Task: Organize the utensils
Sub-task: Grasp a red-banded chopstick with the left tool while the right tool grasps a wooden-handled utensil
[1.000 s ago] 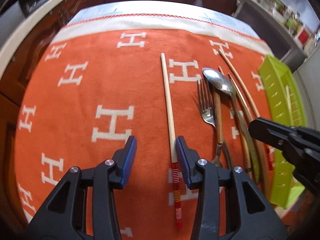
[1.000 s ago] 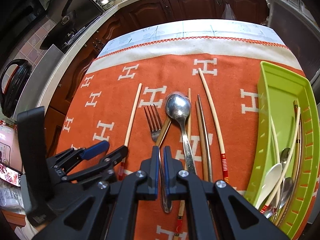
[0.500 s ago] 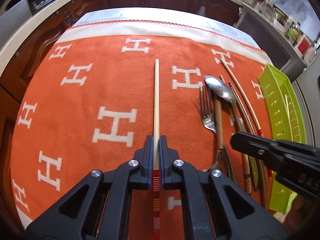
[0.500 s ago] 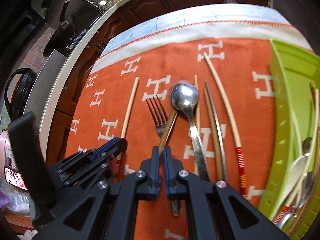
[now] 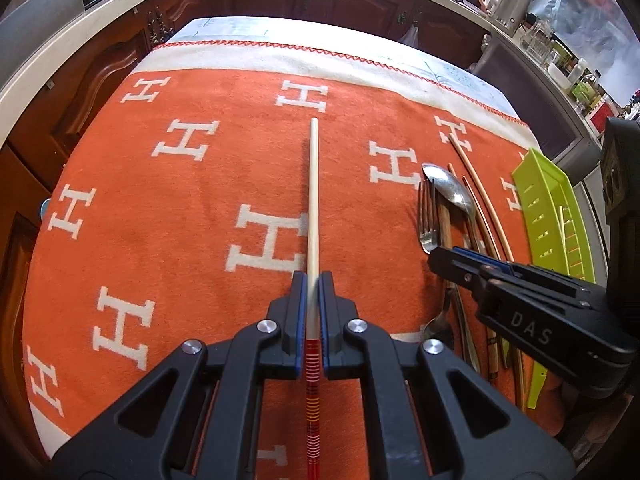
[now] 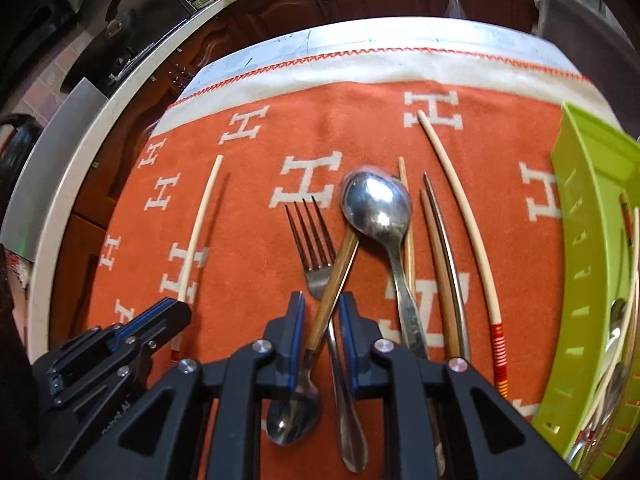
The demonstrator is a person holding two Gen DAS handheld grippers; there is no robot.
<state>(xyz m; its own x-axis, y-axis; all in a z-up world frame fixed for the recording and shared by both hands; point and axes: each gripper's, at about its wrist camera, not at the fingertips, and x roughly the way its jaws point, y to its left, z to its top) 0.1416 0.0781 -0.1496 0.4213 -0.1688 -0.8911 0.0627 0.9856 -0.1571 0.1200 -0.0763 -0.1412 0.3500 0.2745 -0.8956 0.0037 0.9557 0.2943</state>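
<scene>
Pale chopstick [image 5: 312, 200]: clamped near its red-striped end by the left tongs [image 5: 313, 312], its long bare shaft pointing far across the orange blanket [image 5: 180, 208]. A shadow beside it in the right wrist view suggests it is lifted off the cloth, though I cannot be sure.
Left tongs: closed tight on that chopstick, gripping well off its middle.
Risk one: with so much shaft beyond the pads, the far tip could sag or swing and twist out of the grip on the way to the tray.
Brown-handled spoon [image 6: 332, 280]: lies slanted between the fingers of the right tongs [image 6: 320, 336], its handle crossing over the fork [image 6: 316, 248], bowl end near the camera.
Right tongs: narrowly open, straddling both the spoon handle and the fork stem; neither pad clearly touches yet.
Risk two: closing here could pinch fork and spoon together, or nip only one and drag the other.
Neighbours: the big steel spoon [image 6: 378, 208] rests against the brown handle's far end, so a lift may tip it into the dark chopsticks [image 6: 436, 248] on the right.
Green tray [image 6: 592, 280]: far right on the surface, already holding utensils; a long piece dropped in crooked could bridge the rim.
Both tongs: near each other, so a shared run rightward could make them collide.
</scene>
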